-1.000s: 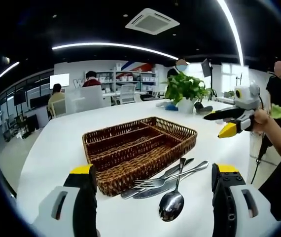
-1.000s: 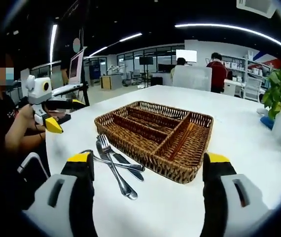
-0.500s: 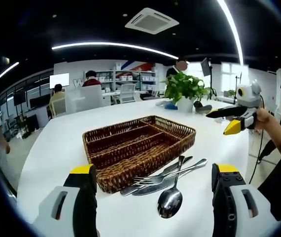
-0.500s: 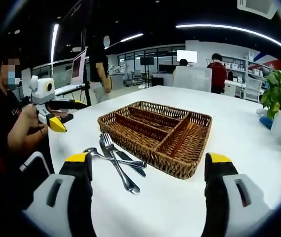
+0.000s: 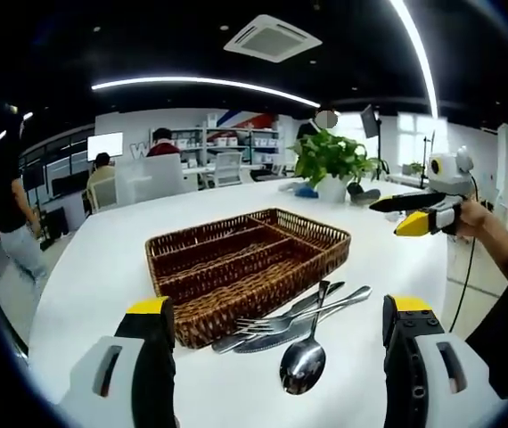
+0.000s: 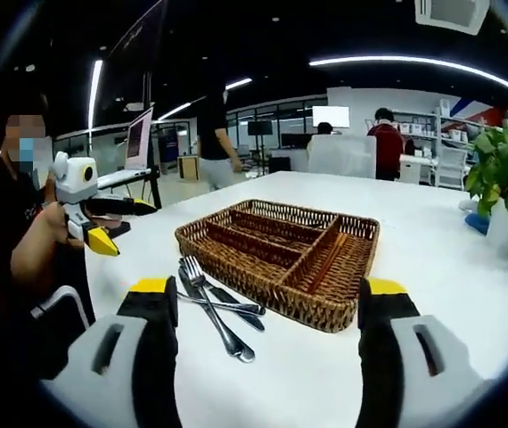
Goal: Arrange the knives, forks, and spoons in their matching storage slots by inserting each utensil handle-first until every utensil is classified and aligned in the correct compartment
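Note:
A brown wicker tray (image 5: 247,263) with long compartments sits mid-table, also seen as the tray (image 6: 282,252). Beside its near edge lie a spoon (image 5: 303,361), a fork (image 5: 300,316) and a knife (image 5: 258,339), loosely crossed. The same pile of utensils (image 6: 218,308) appears in the right gripper view. My left gripper (image 5: 279,305) is open above the table just before the utensils, holding nothing. My right gripper (image 6: 266,286) is open too, facing the tray's corner. Each gripper shows in the other view, held off the table's edge: right gripper (image 5: 403,213), left gripper (image 6: 120,225).
The white table (image 5: 85,267) stretches far behind the tray. A potted plant (image 5: 330,160) stands at the back, seen again as the plant (image 6: 503,178). A laptop on a stand (image 6: 138,134) is beyond the table. People sit and walk in the office behind.
Both views have shifted only slightly. The tray and utensils lie as before. A person has walked across the background. Both grippers stay open.

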